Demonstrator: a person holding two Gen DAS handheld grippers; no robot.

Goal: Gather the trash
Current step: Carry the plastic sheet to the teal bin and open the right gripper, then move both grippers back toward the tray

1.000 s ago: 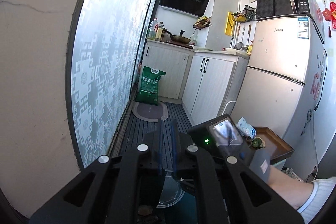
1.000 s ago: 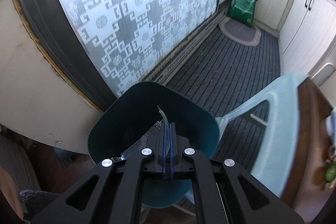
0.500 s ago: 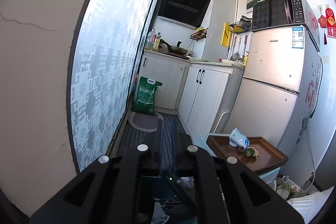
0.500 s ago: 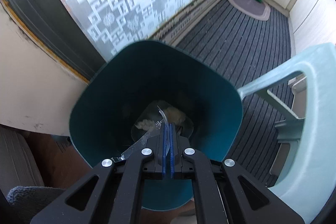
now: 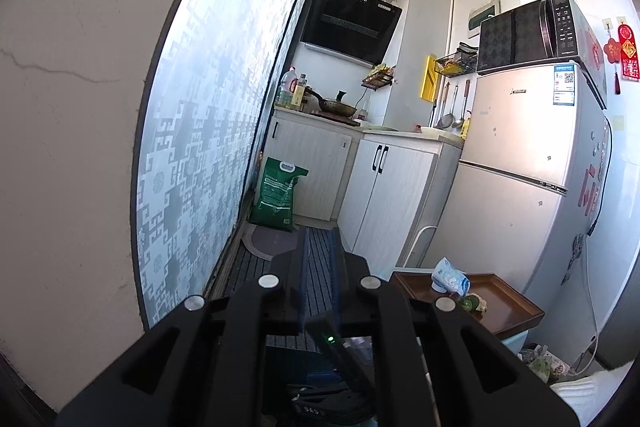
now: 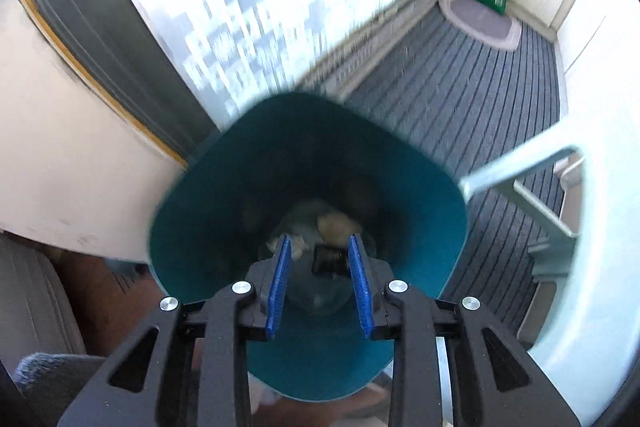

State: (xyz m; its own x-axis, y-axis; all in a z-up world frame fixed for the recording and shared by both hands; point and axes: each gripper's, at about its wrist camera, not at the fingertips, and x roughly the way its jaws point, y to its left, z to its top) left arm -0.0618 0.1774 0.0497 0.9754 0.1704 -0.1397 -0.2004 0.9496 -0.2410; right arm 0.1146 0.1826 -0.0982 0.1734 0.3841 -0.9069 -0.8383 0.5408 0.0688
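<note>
In a narrow kitchen, the right gripper [image 6: 320,287] hangs jaws apart over the teal bin [image 6: 200,227], clear wrapper [image 6: 312,227] apparently dropped inside; the left gripper [image 5: 320,267], slightly parted and empty, should probably fetch the tray [image 5: 504,303] litter next.

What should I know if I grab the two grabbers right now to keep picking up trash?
Right gripper: open and empty, held right above the teal trash bin.
Left gripper: open a little, holding nothing, pointing down the kitchen.
Done: a clear plastic container with food scraps already lies at the bottom of the bin.
Left to do: a blue-and-white wrapper and a small green scrap lie on the brown tray beside the fridge. They look like the next trash to pick up. More crumpled bits sit on the floor by the fridge.
</note>
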